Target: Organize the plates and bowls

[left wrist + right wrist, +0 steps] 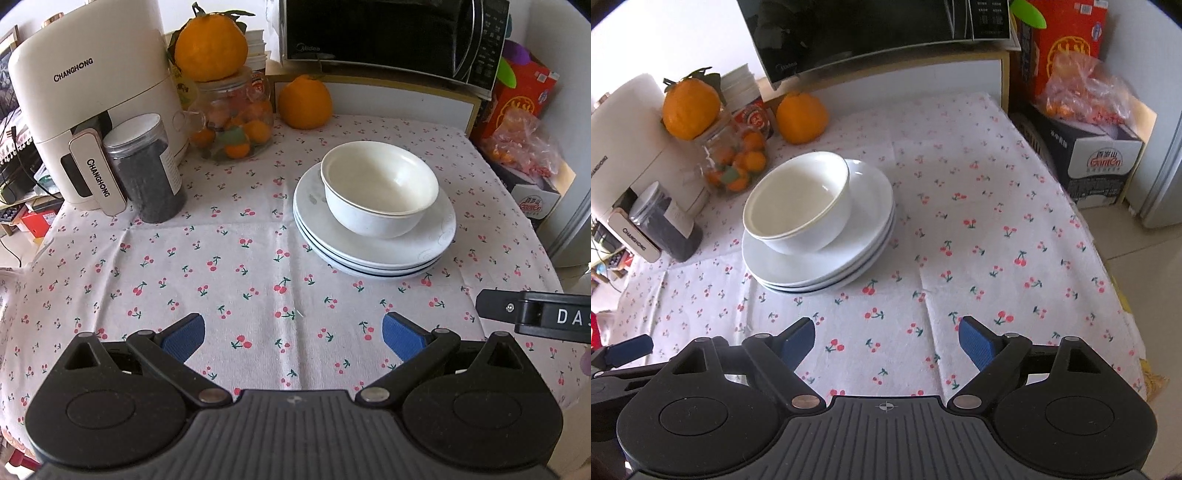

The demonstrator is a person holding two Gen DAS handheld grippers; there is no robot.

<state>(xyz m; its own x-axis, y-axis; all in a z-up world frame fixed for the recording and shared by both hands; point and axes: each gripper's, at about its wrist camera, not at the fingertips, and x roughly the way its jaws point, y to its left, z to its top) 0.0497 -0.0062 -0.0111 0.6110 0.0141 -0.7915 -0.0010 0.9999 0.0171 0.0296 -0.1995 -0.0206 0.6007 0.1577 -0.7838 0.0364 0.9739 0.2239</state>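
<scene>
White nested bowls (pixel 380 188) (pixel 798 203) sit on a stack of white plates (pixel 406 254) (pixel 864 236) on the cherry-print tablecloth. My left gripper (pixel 293 334) hovers open over bare cloth in front of the stack, nothing between its blue pads. My right gripper (pixel 886 338) is also open and empty, in front and to the right of the stack. Part of the right gripper (pixel 535 312) shows at the right edge of the left wrist view, and a left fingertip (pixel 628 349) shows at the left edge of the right wrist view.
A white air fryer (pixel 88 107), a dark-filled jar (pixel 147 170) and a glass jar of small oranges (pixel 232 122) line the back left. A big orange (pixel 304 101) and a microwave (pixel 388 33) stand behind. Boxes (pixel 1086 155) flank the right table edge.
</scene>
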